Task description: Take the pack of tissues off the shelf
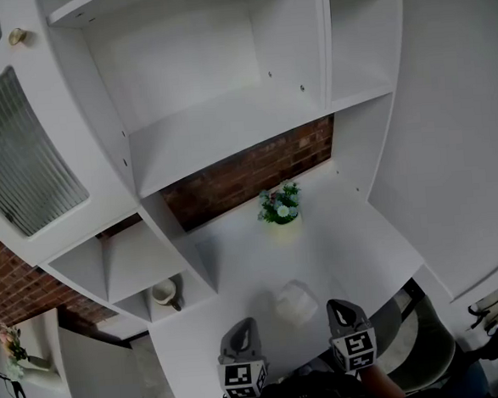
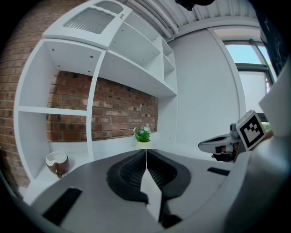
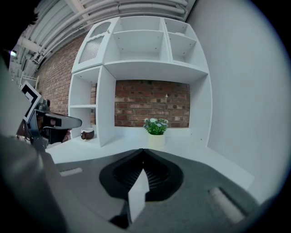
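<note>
Head view
- Shelf unit (image 1: pixel 227 127): white, open compartments, on the far side of the counter (image 1: pixel 236 254); a brick wall (image 1: pixel 256 172) shows behind it.
- Door (image 1: pixel 17 159): ribbed glass, at the far left of the shelf unit.
- Tissue pack (image 1: pixel 294 303): pale and soft-edged, lying on the near part of the counter, off the shelves, apart from both grippers.
- Flowers (image 1: pixel 279 206): small pot on the counter, far of the tissue pack, near the brick wall.
- Jug (image 1: pixel 165 293): in the lowest left compartment.
- Left hand-held gripper (image 1: pixel 241 326): at the near edge, left of the tissue pack, pointing far.
- Right hand-held gripper (image 1: pixel 340 305): at the near edge, right of the tissue pack, pointing far.

Left gripper view
- Jaws: pressed together along one seam, nothing between them.
- Ahead: flowers straight beyond the tips; jug in the left compartment.
- Right side: the right hand-held gripper with its marker cube, well apart.

Right gripper view
- Jaws: pressed together, nothing between them.
- Ahead: flowers just right of the tips, in front of the brick wall; shelf unit above.
- Left side: the left hand-held gripper, with the jug beyond it.
</note>
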Tool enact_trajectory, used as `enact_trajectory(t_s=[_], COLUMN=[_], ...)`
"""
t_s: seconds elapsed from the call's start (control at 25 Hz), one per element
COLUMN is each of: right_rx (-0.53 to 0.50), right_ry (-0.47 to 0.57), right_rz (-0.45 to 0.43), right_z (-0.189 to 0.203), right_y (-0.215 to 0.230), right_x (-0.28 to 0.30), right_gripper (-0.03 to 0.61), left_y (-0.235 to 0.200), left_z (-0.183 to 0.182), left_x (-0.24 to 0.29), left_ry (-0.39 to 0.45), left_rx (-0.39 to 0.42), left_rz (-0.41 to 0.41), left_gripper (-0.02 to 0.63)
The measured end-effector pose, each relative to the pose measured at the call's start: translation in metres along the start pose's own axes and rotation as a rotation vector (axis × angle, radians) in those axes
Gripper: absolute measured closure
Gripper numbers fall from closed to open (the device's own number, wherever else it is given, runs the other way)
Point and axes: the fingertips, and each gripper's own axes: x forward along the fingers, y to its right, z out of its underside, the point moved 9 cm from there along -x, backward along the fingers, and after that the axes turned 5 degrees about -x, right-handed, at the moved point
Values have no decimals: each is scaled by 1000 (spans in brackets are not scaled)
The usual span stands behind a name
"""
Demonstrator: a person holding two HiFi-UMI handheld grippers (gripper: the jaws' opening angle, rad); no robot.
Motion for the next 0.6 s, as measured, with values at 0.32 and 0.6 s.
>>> enact_trajectory(t_s=[0.32,0.6], right_rx=[-2,0], right_ry=[-5,-9], right_rz=[-6,-18], right_z=[2,4], right_y=[1,-4], right_x=[0,1], right_gripper=[574,574], left_y=[1,2], left_z=[1,2], left_x=[0,-2], left_ry=[11,9], left_rx=[66,42], left_rz=[-9,-7], left_gripper=[603,603])
